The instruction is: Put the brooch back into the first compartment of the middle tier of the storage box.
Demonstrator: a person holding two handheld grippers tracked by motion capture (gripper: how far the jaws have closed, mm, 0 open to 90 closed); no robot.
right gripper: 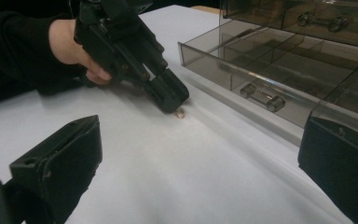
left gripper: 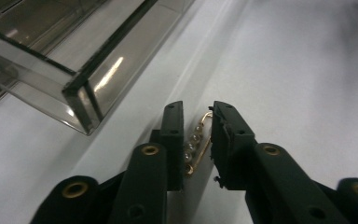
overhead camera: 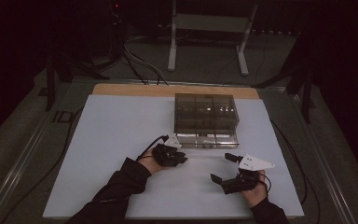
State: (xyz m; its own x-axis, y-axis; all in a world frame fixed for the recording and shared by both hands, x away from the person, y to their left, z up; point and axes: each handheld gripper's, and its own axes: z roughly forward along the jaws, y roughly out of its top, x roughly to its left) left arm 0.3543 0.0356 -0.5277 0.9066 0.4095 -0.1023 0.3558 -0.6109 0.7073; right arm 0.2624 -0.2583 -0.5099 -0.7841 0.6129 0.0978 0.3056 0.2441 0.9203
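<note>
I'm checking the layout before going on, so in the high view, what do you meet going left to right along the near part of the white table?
Dark sleeve → left gripper by the open drawer of the smoky drawer box → right gripper, jaws wide, pointing left.

A small gold-coloured hair clip (left gripper: 196,142), set with a row of pale round beads along one side, lies flat on the white table top between the two black jaws of the left tongs (left gripper: 197,140). Its bent wire end points away from the tongs' body, just past the jaw tips; its other end sits deep between the jaws. The left jaw is against the beaded side, the right jaw close beside the bare wire side. From the right tongs (right gripper: 196,154), the clip shows as a small pale speck (right gripper: 180,112) under the tip of the left tongs, well ahead of the right jaws.
</note>
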